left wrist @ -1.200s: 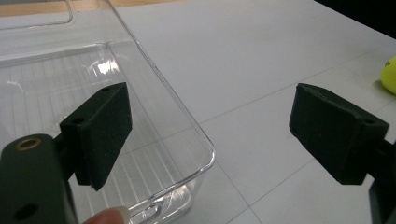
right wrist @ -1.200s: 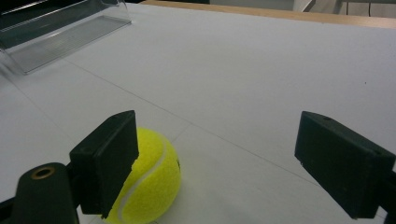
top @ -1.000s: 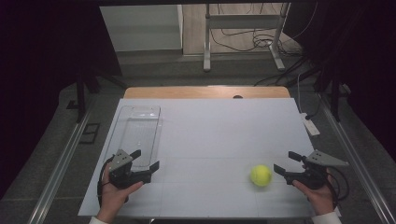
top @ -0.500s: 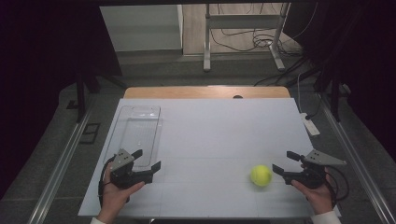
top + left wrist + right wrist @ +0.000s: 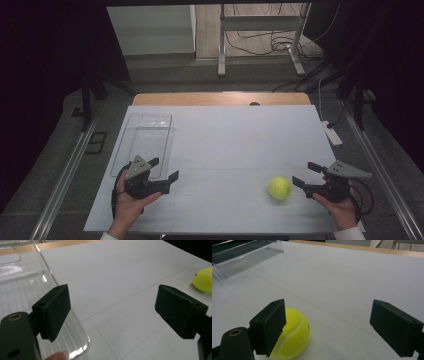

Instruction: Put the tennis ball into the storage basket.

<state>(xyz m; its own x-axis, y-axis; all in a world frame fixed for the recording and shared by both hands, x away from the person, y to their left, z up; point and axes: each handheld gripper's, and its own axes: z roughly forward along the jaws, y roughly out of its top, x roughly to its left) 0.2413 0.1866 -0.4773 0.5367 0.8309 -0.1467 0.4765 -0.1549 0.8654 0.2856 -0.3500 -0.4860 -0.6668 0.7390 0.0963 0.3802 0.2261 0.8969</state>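
— Starting at the jaws: how do they stand?

— Both pairs are spread wide with nothing between them. The right gripper (image 5: 306,176) rests low at the tabletop's near right corner, held in the person's right hand (image 5: 343,210). The tennis ball (image 5: 279,188) lies on the tabletop just beside its jaws, not touched; in the right gripper view the ball (image 5: 290,333) sits in front of one pad, partly hidden behind it.

— And the left?

— The left gripper (image 5: 164,169) hovers at the near left, in the left hand (image 5: 129,207), just at the near end of a clear plastic tray (image 5: 146,131). In the left gripper view one pad overlaps the tray's corner (image 5: 82,340), and the ball (image 5: 203,279) shows far off at the edge.

— What of the surface?

— A white tabletop (image 5: 230,145) crossed by thin seam lines, with a strip of bare wood (image 5: 220,98) along the far edge. A white power strip (image 5: 332,134) lies at its right edge.

— The room?

— Dim. Grey floor, metal rails either side, a metal stand (image 5: 260,30) with loose cables (image 5: 260,42) behind, and a pale cabinet (image 5: 150,27).
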